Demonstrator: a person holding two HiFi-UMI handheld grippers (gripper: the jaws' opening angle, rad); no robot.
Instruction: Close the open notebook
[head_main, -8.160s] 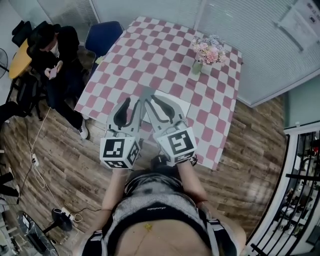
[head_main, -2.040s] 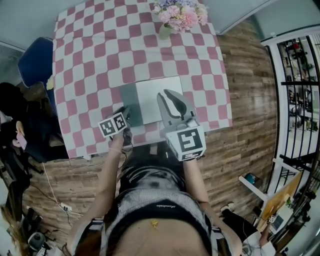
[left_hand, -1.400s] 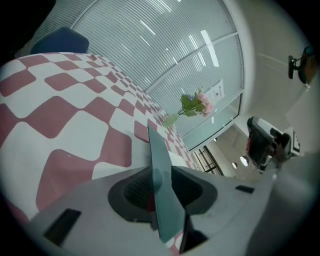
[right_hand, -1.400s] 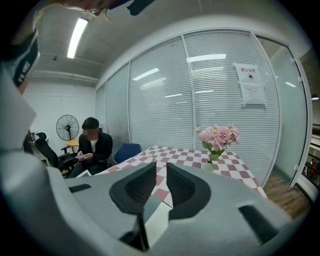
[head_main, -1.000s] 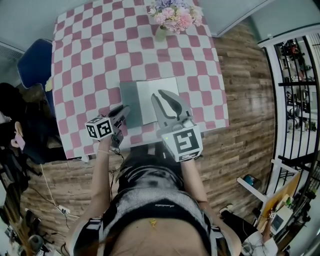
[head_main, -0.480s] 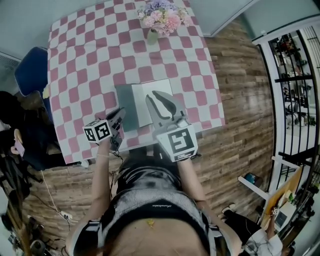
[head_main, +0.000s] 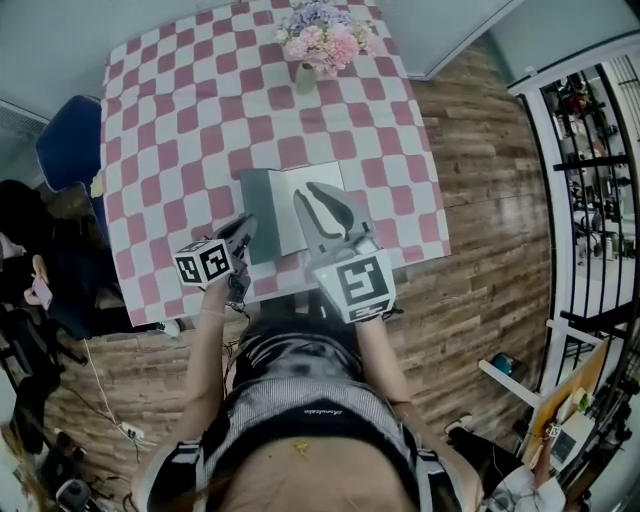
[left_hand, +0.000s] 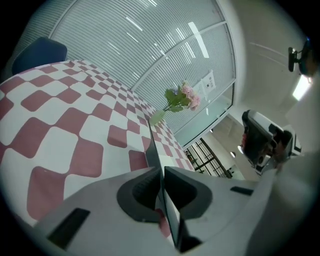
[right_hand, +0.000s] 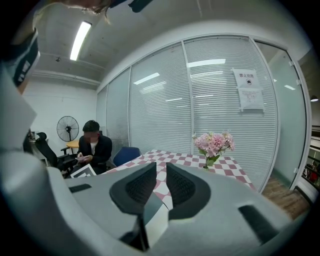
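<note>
The notebook (head_main: 283, 208) lies open on the checkered table (head_main: 190, 120), its grey cover (head_main: 256, 205) to the left of the white page. My left gripper (head_main: 246, 224) sits at the cover's near left corner. Its jaws have just been closing, and in the left gripper view (left_hand: 161, 171) they pinch the thin cover edge (left_hand: 152, 142), which rises between them. My right gripper (head_main: 304, 192) hovers over the white page with its jaws shut and nothing in them; in the right gripper view (right_hand: 160, 168) the notebook (right_hand: 159, 220) shows below it.
A vase of pink flowers (head_main: 318, 40) stands at the table's far side, also seen as flowers (right_hand: 214, 144) ahead of the right gripper. A blue chair (head_main: 68, 150) and a seated person (right_hand: 92, 145) are off the table's left side. The table's near edge is just behind both grippers.
The left gripper's jaws have closed onto the cover's edge. The right gripper has stayed over the page.
</note>
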